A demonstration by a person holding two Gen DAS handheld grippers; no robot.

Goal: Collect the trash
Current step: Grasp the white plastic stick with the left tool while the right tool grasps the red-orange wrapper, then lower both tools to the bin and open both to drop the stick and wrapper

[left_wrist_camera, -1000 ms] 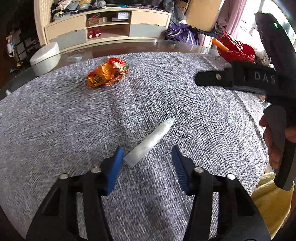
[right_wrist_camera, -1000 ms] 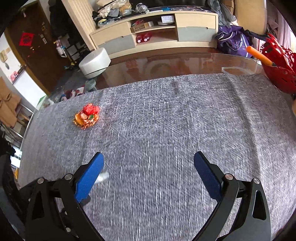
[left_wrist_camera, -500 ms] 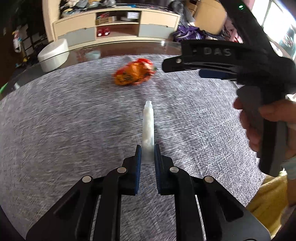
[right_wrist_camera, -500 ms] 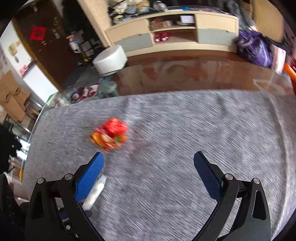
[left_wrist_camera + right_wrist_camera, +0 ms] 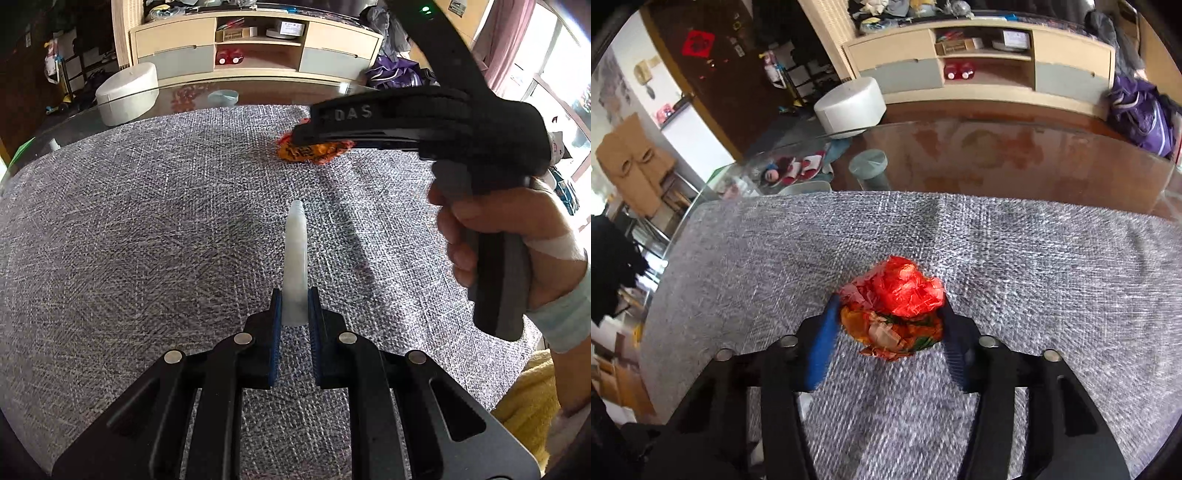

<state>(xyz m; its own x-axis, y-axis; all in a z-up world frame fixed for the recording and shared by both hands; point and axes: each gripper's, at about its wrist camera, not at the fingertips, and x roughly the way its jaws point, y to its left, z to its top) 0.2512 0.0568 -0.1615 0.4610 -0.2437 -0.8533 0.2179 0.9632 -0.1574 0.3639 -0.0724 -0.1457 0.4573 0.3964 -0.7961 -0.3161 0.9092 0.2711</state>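
Note:
My left gripper is shut on the flat end of a whitish translucent tube, held just above the grey woven tablecloth. A crumpled orange and red snack wrapper lies on the cloth between the blue pads of my right gripper, which touch it on both sides. In the left wrist view the right gripper covers most of the wrapper.
The cloth covers a glass table whose bare far edge shows the floor below. A white round stool and a low cabinet stand beyond. A yellow cloth lies at the near right.
My left gripper closed on the tube and lifted it. My right gripper moved left over the wrapper and its jaws narrowed from wide open until they touch it.

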